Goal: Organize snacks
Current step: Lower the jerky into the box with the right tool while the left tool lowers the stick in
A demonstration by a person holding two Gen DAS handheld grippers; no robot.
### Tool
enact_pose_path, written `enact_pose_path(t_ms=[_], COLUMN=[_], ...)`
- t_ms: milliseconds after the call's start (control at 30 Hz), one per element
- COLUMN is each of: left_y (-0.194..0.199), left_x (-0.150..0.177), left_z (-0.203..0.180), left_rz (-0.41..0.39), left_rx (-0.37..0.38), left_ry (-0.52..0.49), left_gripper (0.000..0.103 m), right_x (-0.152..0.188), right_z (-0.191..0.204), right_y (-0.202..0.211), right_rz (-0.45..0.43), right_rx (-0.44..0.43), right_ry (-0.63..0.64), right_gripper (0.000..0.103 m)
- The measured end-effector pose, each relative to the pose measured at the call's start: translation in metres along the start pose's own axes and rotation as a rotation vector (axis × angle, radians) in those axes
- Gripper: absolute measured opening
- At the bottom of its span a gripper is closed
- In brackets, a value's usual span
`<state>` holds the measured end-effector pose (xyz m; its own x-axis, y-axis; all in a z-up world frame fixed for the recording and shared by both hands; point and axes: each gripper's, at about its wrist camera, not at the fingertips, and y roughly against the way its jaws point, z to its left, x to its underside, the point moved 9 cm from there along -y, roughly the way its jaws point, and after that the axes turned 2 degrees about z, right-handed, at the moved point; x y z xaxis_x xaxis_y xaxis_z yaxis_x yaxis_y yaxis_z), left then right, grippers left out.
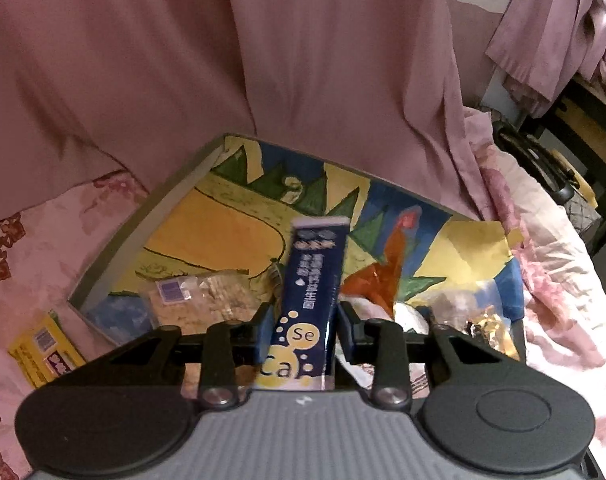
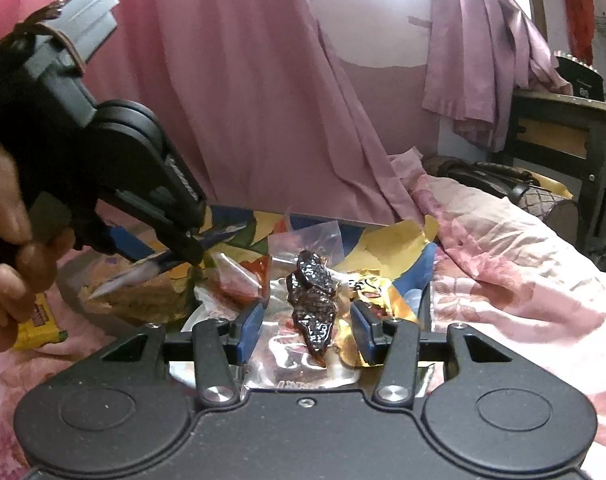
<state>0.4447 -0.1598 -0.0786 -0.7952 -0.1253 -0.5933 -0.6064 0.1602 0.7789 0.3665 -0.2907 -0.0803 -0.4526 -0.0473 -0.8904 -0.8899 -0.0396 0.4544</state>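
Left gripper [image 1: 305, 322]: black linkage and blue pads nearest the lens; jaws drawn narrow, both pads pressed on the sides of a blue stick pack [image 1: 311, 280]
Blue stick pack: long, slim sachet, dark blue with white print along its length; yellow circles near the lower end marked "Se" and "Ca"; pale sealed strip at the far end; held lengthwise between the pads, its far end over the tray [image 1: 143, 236]
Right gripper [image 2: 309, 322]: jaws about half apart; a clear vacuum pouch of dark dried fruit [image 2: 313, 304] lies between the blue pads, its plastic edges at or near each pad; whether it is gripped I cannot tell
Dried fruit pouch: glossy, wrinkled, dark brown pieces in a line; transparent film crinkled around them
Tray: grey-rimmed, shallow, with a bright lining of yellow, blue, green and orange shapes; it sits on a pink floral bedspread [image 1: 563, 280]
Tray contents: clear bag of pale crumbly biscuits [image 1: 207, 296] at the left; gold foil wrapper [image 2: 367, 284] at the right
Outside the tray: yellow packet [image 1: 43, 348] on the bedspread just beside the tray's left corner
Backdrop: pink curtain [image 1: 183, 60] hanging behind the tray
Hand [image 2: 7, 232]: seen from the right wrist, fingers wrapped on the left gripper's handle
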Motion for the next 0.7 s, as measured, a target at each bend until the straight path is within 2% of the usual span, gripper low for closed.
enact_pose_path(t_ms=[233,400,700], left_y=[-0.002,0.002,0.017], left_x=[0.003,0.003,0.003], left_z=[-0.001,-0.001,0.004], left_rz=[0.003,-0.002,-0.027], left_rx=[0.01,0.002,0.005], left_ry=[-0.004,-0.012,-0.027], left_gripper=[0.037,0.038,0.059], right_x=[0.002,0.002,-0.002], right_z=[0.002,0.002,-0.002], right_y=[-0.003,-0.004,0.003], right_rz=[0.011,0.011,-0.025], right_rx=[-0.014,-0.009,-0.004], right_ry=[0.014,0.018,-0.009], right_gripper=[0.051,0.056,0.071])
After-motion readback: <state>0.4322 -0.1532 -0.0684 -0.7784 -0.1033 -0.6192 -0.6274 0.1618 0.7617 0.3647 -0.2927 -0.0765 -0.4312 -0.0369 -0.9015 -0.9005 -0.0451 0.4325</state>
